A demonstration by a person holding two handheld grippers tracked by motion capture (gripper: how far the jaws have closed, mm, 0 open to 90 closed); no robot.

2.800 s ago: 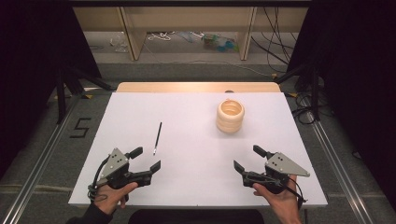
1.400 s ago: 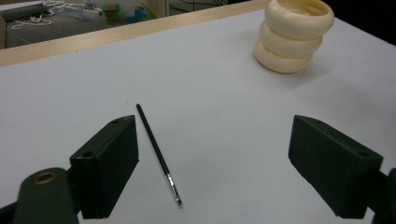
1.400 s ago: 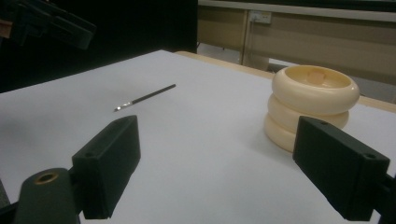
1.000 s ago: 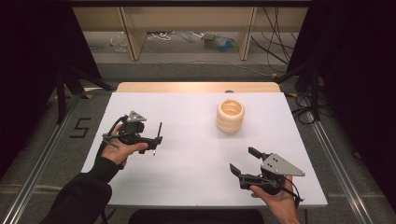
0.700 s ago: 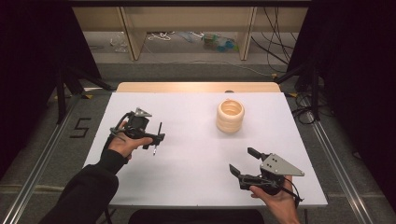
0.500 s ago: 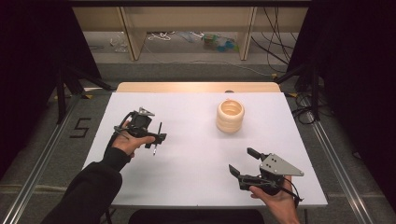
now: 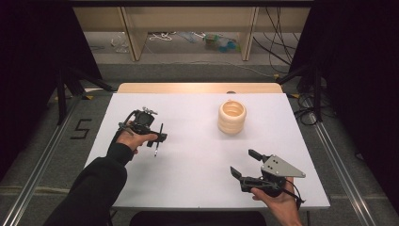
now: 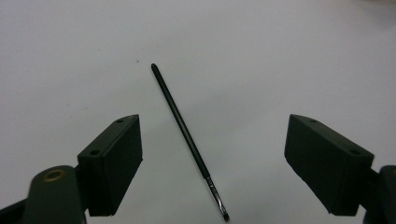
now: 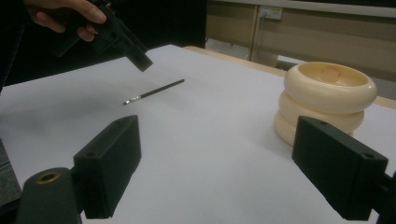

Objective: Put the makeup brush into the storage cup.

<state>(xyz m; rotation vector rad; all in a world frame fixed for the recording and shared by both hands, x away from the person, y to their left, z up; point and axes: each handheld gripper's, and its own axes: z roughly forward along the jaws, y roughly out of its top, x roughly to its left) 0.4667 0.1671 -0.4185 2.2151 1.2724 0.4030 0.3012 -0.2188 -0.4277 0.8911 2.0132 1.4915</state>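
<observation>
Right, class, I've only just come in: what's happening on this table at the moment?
A person holds a gripper in each hand over a white table. The left gripper hangs open above a thin black brush that lies flat on the table, lined up between the jaws but not yet gripped. The right gripper waits open near the front edge, holding nothing. A cream ridged pot stands upright farther back, untouched.

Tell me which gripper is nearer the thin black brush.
Left. The left gripper hangs right over the brush, jaws open on either side of it. The right gripper sits far off, near the table's front right.
</observation>
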